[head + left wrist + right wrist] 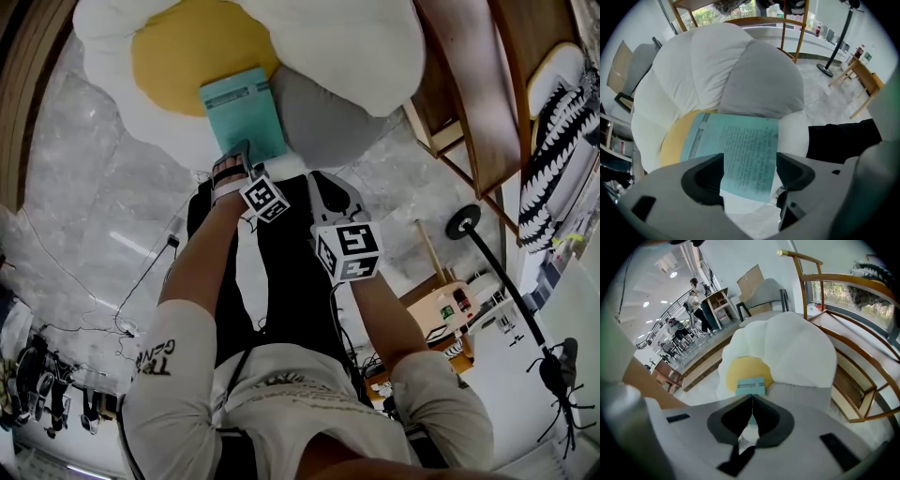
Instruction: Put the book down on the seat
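- Marble floor (84, 159): hard landing for anything that slips off the front rim above it.
- White padded seat (356, 37): soft and domed, with no flat spot. My read is that a thing laid near its rim can creep downhill once nothing holds it.
- Grey cushion (328, 117): bulges in at 3 o'clock of the drop spot. It may lean back out and nudge whatever lies beside it.
- Yellow centre (178, 66): the lowest, safest patch, and only partly used. It sits at 9 to 10 o'clock of the load.
- Teal book (244, 112): lies flat on the seat, far end over the yellow centre, near end out on the white rim, touching the grey cushion's edge. Main risk is a slide toward 6 o'clock and off the seat, because the near end rests on a sloping rim.
- Left gripper (750, 171): points down, jaws spread wide either side of the book's near end, pads clear of the cover as far as I can see. A skewed pull-out could hook the edge on a jaw and drag the book off. Lift straight up.
- Right gripper (751, 416): jaws pressed together on nothing, hanging at 6 o'clock of the book. Low risk unless it swings into the rim.
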`<state>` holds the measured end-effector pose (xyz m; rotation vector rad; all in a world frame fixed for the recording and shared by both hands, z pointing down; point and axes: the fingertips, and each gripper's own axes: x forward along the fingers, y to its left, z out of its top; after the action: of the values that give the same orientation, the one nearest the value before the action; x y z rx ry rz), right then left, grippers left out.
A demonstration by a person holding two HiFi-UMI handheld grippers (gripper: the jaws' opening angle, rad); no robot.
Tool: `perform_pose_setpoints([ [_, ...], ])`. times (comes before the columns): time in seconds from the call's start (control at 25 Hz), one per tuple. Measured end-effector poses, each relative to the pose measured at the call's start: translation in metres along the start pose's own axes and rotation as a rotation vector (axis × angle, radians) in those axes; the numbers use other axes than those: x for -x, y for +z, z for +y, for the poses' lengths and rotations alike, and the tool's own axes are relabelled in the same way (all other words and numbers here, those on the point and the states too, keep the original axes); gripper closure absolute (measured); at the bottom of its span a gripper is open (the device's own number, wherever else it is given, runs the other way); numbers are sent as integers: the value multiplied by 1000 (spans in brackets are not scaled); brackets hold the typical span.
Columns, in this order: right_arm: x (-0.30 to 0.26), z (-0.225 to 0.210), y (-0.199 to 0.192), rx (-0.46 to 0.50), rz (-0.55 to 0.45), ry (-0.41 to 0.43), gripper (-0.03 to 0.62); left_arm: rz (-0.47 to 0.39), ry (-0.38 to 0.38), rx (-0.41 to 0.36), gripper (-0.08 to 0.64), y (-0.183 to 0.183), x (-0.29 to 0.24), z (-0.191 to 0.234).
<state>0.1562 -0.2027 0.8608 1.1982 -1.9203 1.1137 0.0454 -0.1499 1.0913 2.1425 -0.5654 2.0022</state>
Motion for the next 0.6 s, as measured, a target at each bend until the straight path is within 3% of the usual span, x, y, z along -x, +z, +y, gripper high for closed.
perform_pose_setpoints([
  [0.24,0,10,7,13,-20,-2,563,-151,-61,128,214,24,34,12],
  [0.28,-1,12,10,17,-23,-5,563,-171,-35,152,282,26,40,20],
  [0.32,-1,14,13,22,-27,-7,563,-186,-2,176,438,27,46,29],
  [0.36,0,17,16,30,-34,-9,563,-196,21,200,522,26,52,37],
  [0.6,7,38,49,69,-100,-6,563,-238,8,360,538,14,92,67],
])
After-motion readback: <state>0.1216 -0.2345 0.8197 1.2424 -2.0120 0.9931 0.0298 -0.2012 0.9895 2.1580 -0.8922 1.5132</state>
